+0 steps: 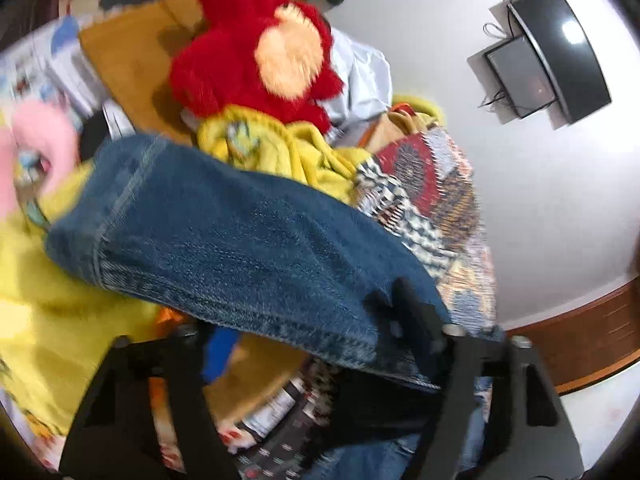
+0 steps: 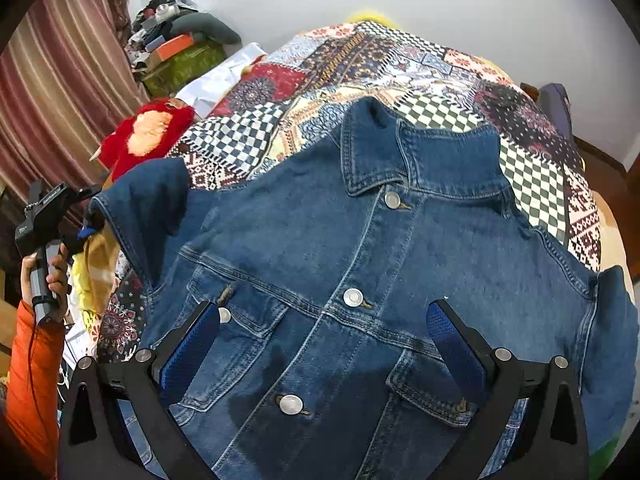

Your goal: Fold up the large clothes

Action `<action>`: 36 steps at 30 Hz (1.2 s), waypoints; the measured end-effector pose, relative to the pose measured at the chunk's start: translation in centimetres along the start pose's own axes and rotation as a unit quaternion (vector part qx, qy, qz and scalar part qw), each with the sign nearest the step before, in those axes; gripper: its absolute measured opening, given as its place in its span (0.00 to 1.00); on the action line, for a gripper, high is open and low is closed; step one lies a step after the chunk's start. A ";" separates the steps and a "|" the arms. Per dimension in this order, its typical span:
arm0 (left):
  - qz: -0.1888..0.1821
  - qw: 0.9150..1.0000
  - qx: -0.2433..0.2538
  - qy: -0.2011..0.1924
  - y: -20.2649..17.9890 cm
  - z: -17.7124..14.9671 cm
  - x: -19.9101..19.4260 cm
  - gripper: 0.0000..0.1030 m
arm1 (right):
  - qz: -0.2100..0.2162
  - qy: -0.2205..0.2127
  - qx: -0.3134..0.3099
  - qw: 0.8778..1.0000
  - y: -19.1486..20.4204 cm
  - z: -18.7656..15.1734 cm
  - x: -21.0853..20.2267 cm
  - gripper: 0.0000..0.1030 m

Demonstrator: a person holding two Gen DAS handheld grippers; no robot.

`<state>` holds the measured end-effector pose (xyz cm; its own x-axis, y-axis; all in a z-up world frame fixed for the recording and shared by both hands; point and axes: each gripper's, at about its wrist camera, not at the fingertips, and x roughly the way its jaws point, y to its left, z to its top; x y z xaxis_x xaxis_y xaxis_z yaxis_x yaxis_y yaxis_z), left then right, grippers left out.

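Blue denim jacket (image 2: 360, 260) with silver buttons; patchwork quilt (image 2: 400, 76) of checks and florals; red plush (image 2: 144, 136) with what looks like a peach patch.

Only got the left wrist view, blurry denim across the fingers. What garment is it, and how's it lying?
Observer: A denim jacket, flat on the quilt, front up, buttons done, collar at the far end.
Operator: Where's the right gripper?
Observer: The right gripper is over the chest of it, jaws open, nothing pinched.
Operator: Which part is my left gripper at?
Observer: The left gripper is at the cuff of the sleeve on the left side of the right wrist view.
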<state>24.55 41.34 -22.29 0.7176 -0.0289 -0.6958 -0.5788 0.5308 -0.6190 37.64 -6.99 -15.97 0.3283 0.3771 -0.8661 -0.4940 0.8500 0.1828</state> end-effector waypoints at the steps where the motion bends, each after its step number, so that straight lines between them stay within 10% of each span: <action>1: 0.013 1.000 0.011 -0.004 -0.2 0.1 0.1 0.45 | 0.001 0.001 0.002 1.000 -0.1 0.0 0.0 1.00; 3: 0.050 0.997 0.051 -0.021 -1.7 0.1 -0.2 0.14 | 0.001 -0.001 0.004 1.000 -0.2 0.0 -0.1 1.00; 8: 0.140 0.969 0.185 -0.089 -6.5 -1.2 -2.3 0.05 | 0.003 -0.012 0.001 1.000 -0.1 -0.1 -1.1 1.00; 18: 0.042 0.923 0.347 -0.158 -19.9 -6.7 -7.9 0.05 | -0.015 -0.052 -0.020 0.998 -0.6 -0.8 -4.7 1.00; 28: -0.052 0.894 0.444 -0.032 -28.7 -16.4 -2.6 0.04 | -0.032 -0.078 0.008 0.996 -4.3 -2.5 -8.2 1.00; 36: -0.058 0.859 0.482 0.162 -29.3 -25.8 6.4 0.05 | -0.043 -0.064 0.032 0.997 -7.0 -3.8 -8.8 1.00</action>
<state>36.08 3.79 -17.97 0.5138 -0.2800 -0.8109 0.1908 0.9589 -0.2102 35.15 -17.65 -11.43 0.4687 0.3416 -0.8146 -0.4083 0.9016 0.1432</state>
